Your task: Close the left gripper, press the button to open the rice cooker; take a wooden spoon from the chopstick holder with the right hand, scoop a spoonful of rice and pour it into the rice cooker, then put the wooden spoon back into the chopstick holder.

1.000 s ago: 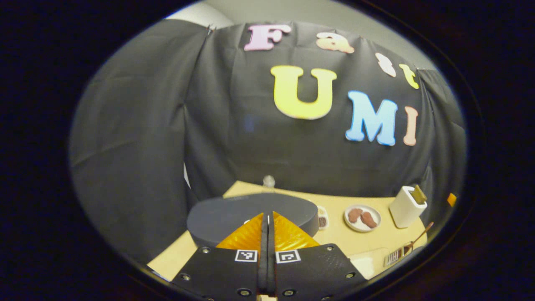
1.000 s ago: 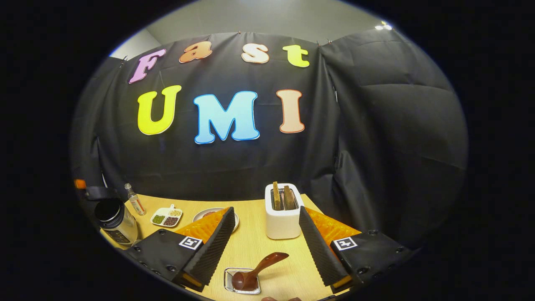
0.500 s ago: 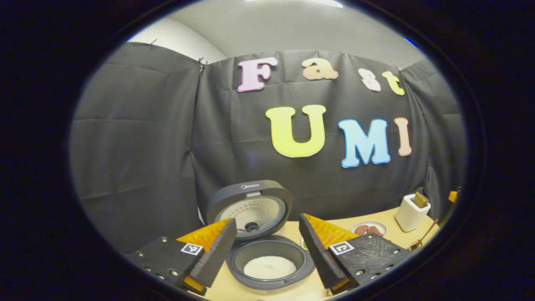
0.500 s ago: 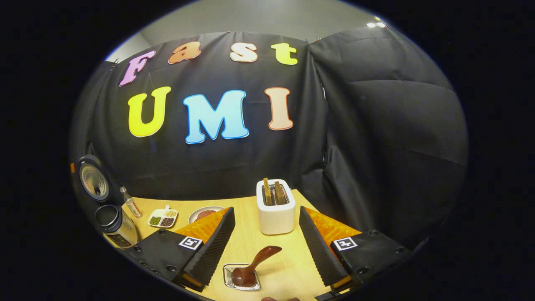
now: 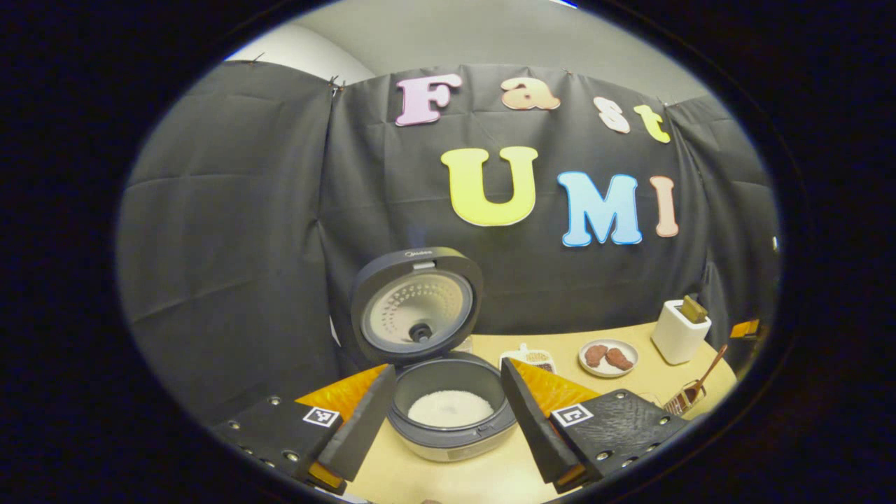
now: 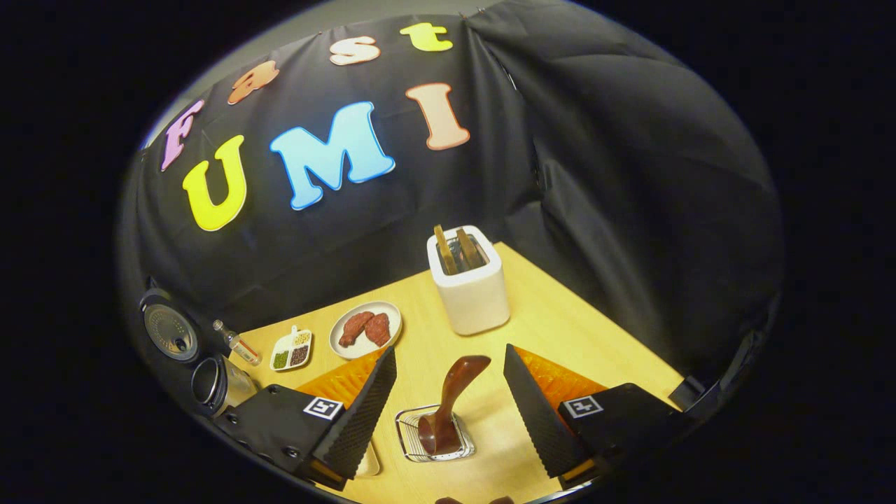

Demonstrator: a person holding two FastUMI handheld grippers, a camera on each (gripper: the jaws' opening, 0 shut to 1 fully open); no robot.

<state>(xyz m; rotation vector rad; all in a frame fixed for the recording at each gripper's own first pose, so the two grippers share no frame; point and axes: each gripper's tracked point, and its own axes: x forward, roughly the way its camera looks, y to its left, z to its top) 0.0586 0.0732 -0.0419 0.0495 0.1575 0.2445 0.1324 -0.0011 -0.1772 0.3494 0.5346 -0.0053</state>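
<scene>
The rice cooker (image 5: 448, 427) stands with its lid (image 5: 416, 304) swung up, and white rice lies in its pot. My left gripper (image 5: 446, 420) is open just in front of it, one finger on each side of the pot and touching nothing. A dark wooden spoon (image 6: 451, 399) stands tilted in the wire chopstick holder (image 6: 413, 448). My right gripper (image 6: 448, 406) is open above the holder, and the spoon handle rises between its fingers without contact. The open cooker (image 6: 210, 381) also sits at the far left of the right gripper view.
On the wooden table (image 6: 560, 315) stand a white toaster (image 6: 469, 283) with two slices, a plate of meat (image 6: 365, 329), a divided dish of grains (image 6: 292, 350) and a small bottle (image 6: 234, 341). In the left gripper view the toaster (image 5: 679, 332) and spoon holder (image 5: 689, 399) sit far right.
The left gripper went from shut to open and drew back from the cooker, whose lid swung up. The right gripper tilted down and closed in over the spoon and holder.
</scene>
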